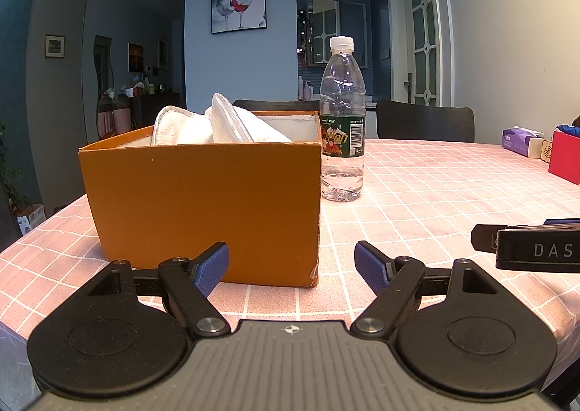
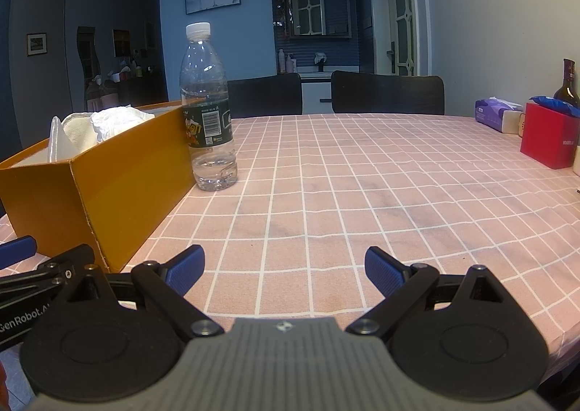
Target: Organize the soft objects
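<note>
Table: pink checked cloth (image 2: 362, 175), bare in mid-frame.
Box (image 1: 203, 208): white towels (image 1: 217, 124) inside; task looks nearly done.
Left gripper (image 1: 291, 266): wide apart, empty.
Right gripper (image 2: 284, 269): wide apart, empty.

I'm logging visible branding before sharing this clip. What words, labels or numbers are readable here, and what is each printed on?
"DAS": white letters on the right gripper body, cut off by the left wrist view's edge.
"GenRobot.A": on the left gripper body, cut off in the right wrist view.
Water bottle label: barcode and yellow lettering, too blurred to read.
Red box: small white print, too small.
Purple tissue pack: logo unreadable.
</note>
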